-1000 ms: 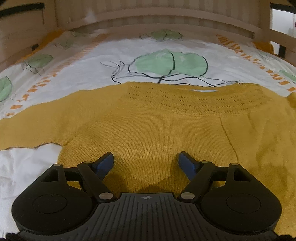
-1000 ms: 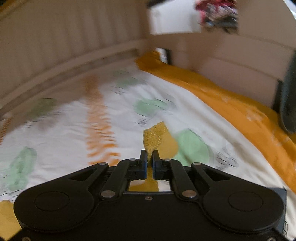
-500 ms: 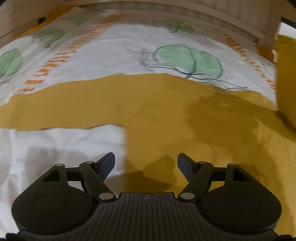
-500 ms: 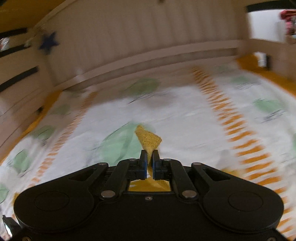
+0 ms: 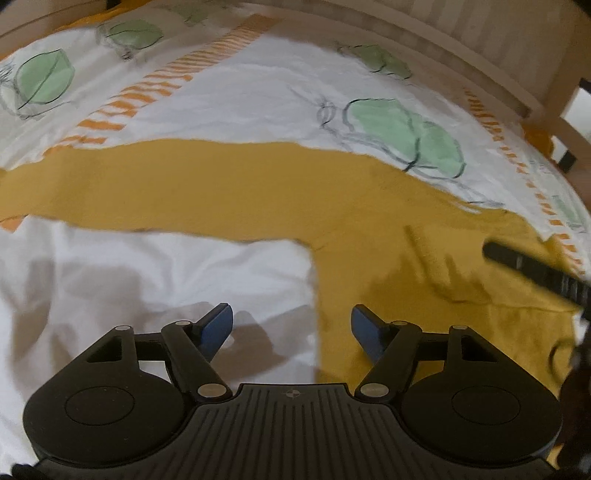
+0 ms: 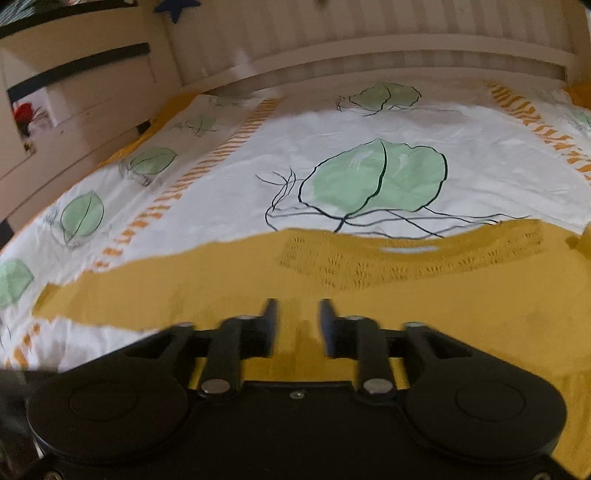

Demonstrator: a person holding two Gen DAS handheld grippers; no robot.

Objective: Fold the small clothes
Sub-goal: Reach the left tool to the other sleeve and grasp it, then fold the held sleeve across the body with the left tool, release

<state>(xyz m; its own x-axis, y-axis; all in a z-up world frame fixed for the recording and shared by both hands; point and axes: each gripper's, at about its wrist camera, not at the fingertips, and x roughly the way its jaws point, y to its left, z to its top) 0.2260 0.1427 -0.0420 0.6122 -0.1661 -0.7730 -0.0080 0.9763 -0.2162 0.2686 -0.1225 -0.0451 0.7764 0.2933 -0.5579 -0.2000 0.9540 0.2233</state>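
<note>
So the left gripper point(image 5: 291, 328) is wide open with nothing between its blue pads point(image 5: 218, 326), just hanging low over the bed. Its left finger sits above bare white sheet and its right finger is above the body of the mustard-yellow knit sweater point(image 5: 424, 266), with the sweater's straight side edge running up roughly between the two fingers. From there the sweater spreads out flat on the bedsheet point(image 5: 240, 92): one long sleeve point(image 5: 166, 192) stretches off to the left across the white fabric, and the body fills the lower right of the left wrist view. At the far right edge of that view a dark blurry bar point(image 5: 532, 271) pokes in over the sweater, can't really tell what part it is. The right gripper point(image 6: 297, 325) is partly open too, fingers apart with a clear gap and holding nothing, hovering over the sweater's chest just below the neckline. That view is a bit motion-blurred near the fingers. You can see the eyelet-patterned yoke and collar point(image 6: 402, 254) right ahead of it, with the sleeve running off to the left there as well. The sheet is white with green leaf prints point(image 6: 376, 181) and orange dashed stripes point(image 6: 207, 166). Around the bed there's a pale wooden slatted frame point(image 6: 369, 33), which is pretty much the only container-ish thing here, with the bedding and the sweater lying inside it.
</note>
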